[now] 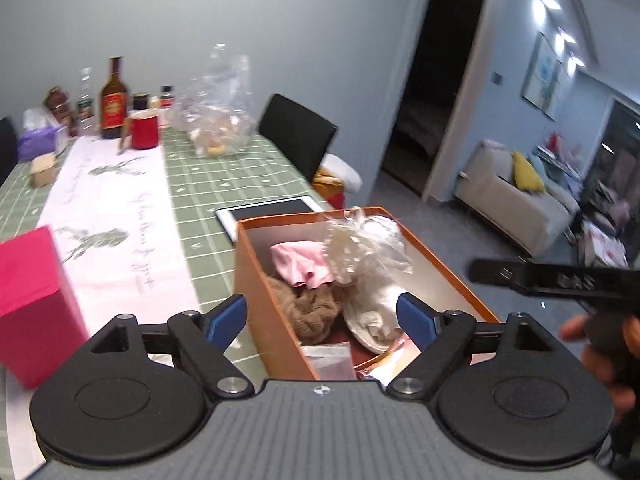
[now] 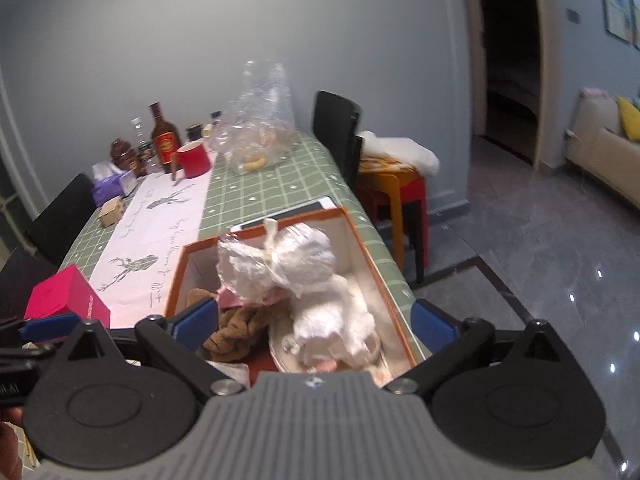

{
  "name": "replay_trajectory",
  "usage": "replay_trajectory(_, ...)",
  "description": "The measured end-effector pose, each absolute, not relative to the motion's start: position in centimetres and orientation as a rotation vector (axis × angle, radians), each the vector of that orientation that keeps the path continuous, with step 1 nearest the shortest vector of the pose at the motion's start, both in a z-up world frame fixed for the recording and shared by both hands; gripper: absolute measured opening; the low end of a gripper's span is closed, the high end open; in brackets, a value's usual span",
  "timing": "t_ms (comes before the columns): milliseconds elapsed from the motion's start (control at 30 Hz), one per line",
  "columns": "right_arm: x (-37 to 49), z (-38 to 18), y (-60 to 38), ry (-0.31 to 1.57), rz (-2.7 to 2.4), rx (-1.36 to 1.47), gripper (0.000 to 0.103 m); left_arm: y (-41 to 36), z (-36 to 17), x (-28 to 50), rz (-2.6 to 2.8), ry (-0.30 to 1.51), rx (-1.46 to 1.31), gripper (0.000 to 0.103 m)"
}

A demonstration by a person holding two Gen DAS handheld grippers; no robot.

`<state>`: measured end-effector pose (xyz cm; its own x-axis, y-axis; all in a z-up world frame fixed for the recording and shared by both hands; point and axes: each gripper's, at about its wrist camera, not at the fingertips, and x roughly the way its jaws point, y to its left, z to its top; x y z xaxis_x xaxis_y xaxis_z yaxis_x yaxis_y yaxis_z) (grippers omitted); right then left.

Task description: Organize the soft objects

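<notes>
An orange box (image 1: 256, 280) (image 2: 360, 240) stands at the table's near right corner, holding soft things. A tied clear bag of white stuffing (image 1: 360, 248) (image 2: 276, 264) sits on top. Beneath it lie a pink cloth (image 1: 300, 260), a brown plush piece (image 1: 312, 312) (image 2: 240, 328) and a white plush toy (image 1: 376, 312) (image 2: 332, 320). My left gripper (image 1: 322, 318) hangs open above the box's near end, nothing between its blue pads. My right gripper (image 2: 314, 324) is open too, over the same box, gripping nothing. The right gripper's black body (image 1: 560, 280) shows in the left wrist view.
A magenta box (image 1: 36, 304) (image 2: 68, 300) stands left of the orange box. A tablet (image 1: 272, 212) lies behind it. Bottles, a red mug (image 1: 145, 130) and a clear plastic bag (image 1: 220, 112) crowd the far end. Black chair (image 1: 296, 136) and stools (image 2: 396, 192) flank the right edge.
</notes>
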<state>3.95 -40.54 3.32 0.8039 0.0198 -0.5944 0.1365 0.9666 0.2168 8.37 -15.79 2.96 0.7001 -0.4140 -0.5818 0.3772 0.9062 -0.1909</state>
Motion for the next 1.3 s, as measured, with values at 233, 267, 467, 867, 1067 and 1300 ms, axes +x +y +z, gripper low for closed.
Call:
replay_trajectory(233,0.4,3.0,-38.7,0.617,-0.119,0.185,0.100,-15.3,1.4,7.9,-0.396,0.743,-0.020,0.103)
replay_trajectory(267,0.2,2.8,-38.2,0.618,-0.142,0.156,0.100,-15.3,1.2,7.9,-0.393,0.749,-0.011,0.103)
replay_trajectory(467,-0.2,1.9,-36.5,0.680,-0.172,0.128,0.100,-15.7,0.0,7.4,-0.379,0.747,0.056,0.103)
replay_trajectory(867,1.0,0.0,-34.5,0.794,-0.178,0.077,0.100,-15.4,-1.2,7.0,-0.359,0.798,0.066,0.103)
replay_trajectory(1067,1.0,0.1,-34.4,0.798,-0.171,0.078,0.100,-15.8,-1.7,6.8,-0.370,0.809,0.081,0.103)
replay_trajectory(1300,1.1,0.0,-34.6,0.801,-0.175,0.083,0.100,-15.7,-1.7,6.7,-0.374,0.813,0.080,0.103)
